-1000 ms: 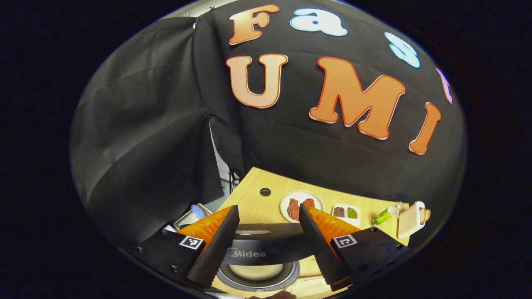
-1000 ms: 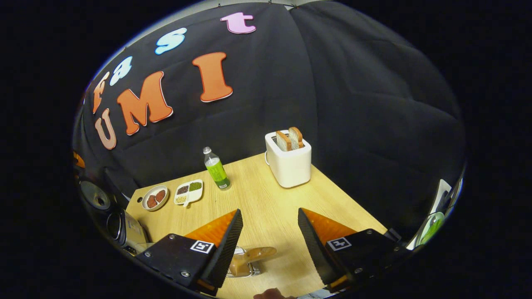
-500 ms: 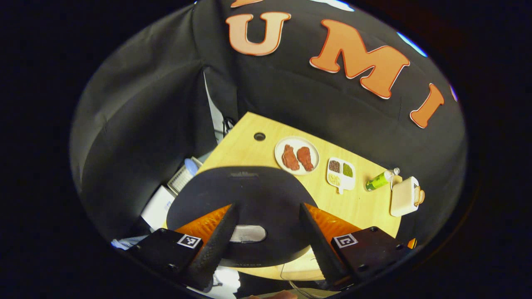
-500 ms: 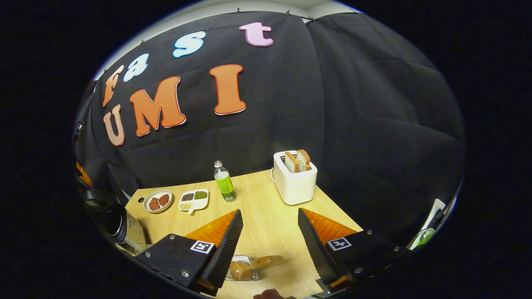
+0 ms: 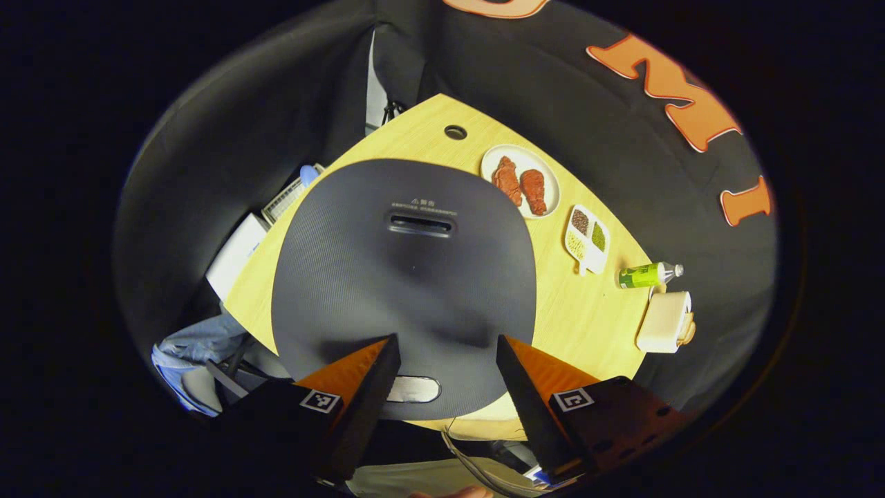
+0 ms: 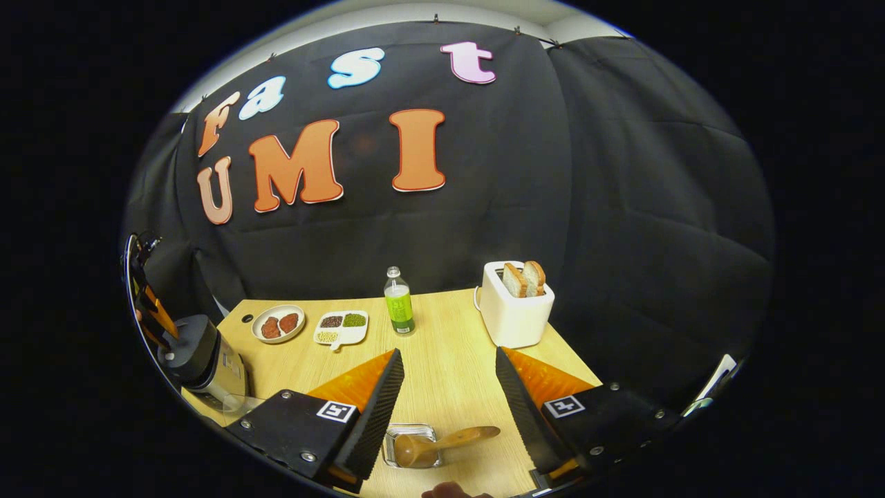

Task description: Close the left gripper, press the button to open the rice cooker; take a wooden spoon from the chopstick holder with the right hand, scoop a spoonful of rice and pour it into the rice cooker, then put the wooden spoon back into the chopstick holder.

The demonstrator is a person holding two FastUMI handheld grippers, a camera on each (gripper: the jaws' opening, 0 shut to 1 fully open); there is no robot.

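Wooden table [image 6: 442, 360] inside black-cloth booth. In the left gripper view the left gripper [image 5: 442, 373] looks straight down on the rice cooker [image 5: 404, 277]; lid is closed, dark ribbed top with a slot handle near its far edge. Fingers are spread apart, nothing between them, and they hang above the lid's near edge. The silver button [image 5: 413, 389] sits at that near edge, right between the two fingers; cannot tell if they touch the lid. Beyond the cooker: plate with two pieces of meat [image 5: 520, 180], divided dish of grains [image 5: 588, 237], green bottle [image 5: 646, 274] lying sideways in this view, white toaster [image 5: 665, 322] just beside it.

In the right gripper view the right gripper [image 6: 442, 387] has its fingers released wide, holding nothing, above the table's near side. Wooden spoon [image 6: 442, 444] lies low between the fingers, bowl resting in a small clear container [image 6: 409, 443], handle pointing right. Whether that container is the chopstick holder cannot be told. Same view has the cooker at far left edge of the table with the other gripper [image 6: 152, 311] above it. Plate, dish and bottle stand in a row along the back; toaster at back right carries two bread slices [image 6: 523, 278]
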